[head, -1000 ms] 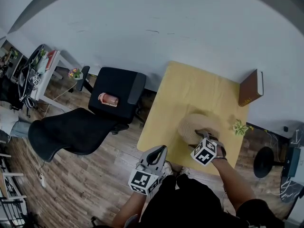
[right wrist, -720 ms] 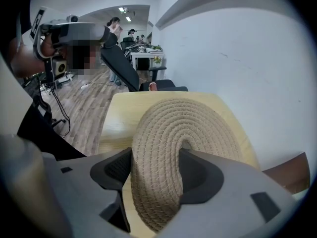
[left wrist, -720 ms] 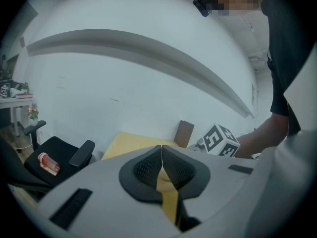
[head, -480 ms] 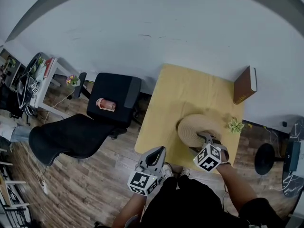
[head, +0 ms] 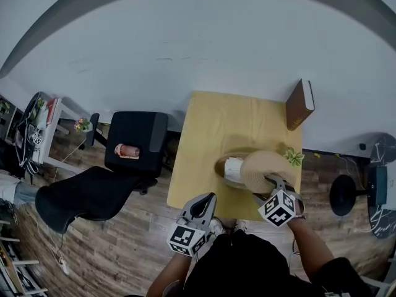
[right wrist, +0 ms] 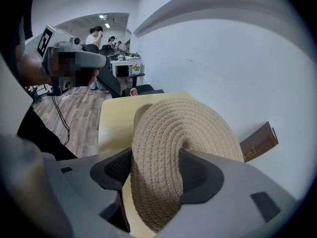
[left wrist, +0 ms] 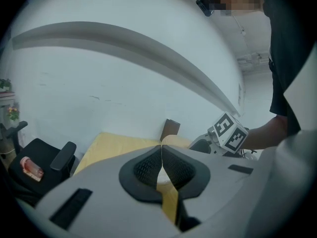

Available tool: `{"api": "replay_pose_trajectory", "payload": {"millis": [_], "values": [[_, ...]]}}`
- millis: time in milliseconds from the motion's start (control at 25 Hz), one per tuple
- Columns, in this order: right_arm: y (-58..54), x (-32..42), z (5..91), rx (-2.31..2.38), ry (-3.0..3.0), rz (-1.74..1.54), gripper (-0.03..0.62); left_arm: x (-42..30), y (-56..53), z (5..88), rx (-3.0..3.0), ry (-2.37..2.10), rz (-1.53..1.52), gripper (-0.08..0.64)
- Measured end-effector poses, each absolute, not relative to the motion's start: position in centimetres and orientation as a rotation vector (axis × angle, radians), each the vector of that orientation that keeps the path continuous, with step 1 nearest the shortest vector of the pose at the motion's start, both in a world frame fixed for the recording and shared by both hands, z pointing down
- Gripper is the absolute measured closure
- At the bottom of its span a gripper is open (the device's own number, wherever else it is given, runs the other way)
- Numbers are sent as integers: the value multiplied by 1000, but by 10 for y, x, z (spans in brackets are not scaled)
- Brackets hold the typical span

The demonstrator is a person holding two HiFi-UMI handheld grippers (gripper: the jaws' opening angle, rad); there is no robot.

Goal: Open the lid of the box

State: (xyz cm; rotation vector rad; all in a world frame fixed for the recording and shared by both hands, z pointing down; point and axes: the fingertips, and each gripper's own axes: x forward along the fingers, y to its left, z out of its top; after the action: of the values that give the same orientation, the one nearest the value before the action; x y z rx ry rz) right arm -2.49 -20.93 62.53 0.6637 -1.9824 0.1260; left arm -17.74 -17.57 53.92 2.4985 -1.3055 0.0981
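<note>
A black chair point(head: 133, 135) stands on the wood floor point(head: 117, 243) at the far left, with a pink thing point(head: 127, 150) lying on its seat. The left tool point(head: 207, 200) hovers over the floor just off the near edge of the yellow worktop point(head: 216, 122). In the left gripper view its two dark pads point(left wrist: 146, 165) meet along one line, so it is closed with nothing between them.

The box point(head: 220, 166) sits on the near right part of the worktop. Its mouth is uncovered on the left side, and something white point(head: 232, 169) shows inside. The round woven lid point(head: 263, 166) is just to the right of that opening, tilted and overlapping the box's right part.

The right tool point(head: 270, 183) has the lid by its near rim. In the right gripper view the pads point(right wrist: 119, 168) press on either side of the thick woven edge, standing wide to take it, and the lid rises on edge ahead of them. A curve of the box's rim shows behind the lid's left side.

A small green plant point(head: 292, 156) sits just beyond the lid, near the worktop's right edge. A brown book point(head: 299, 104) stands at the far right corner, against the wall. A black round stand base point(head: 343, 195) rests on the floor further right
</note>
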Motion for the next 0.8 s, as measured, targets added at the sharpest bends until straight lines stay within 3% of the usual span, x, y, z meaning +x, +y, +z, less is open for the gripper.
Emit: {"api": "replay_pose_trajectory", "payload": {"millis": [800], "values": [[-175, 86, 672, 867, -1828, 361, 281, -94, -179, 545, 2624, -1028, 170, 541]]}}
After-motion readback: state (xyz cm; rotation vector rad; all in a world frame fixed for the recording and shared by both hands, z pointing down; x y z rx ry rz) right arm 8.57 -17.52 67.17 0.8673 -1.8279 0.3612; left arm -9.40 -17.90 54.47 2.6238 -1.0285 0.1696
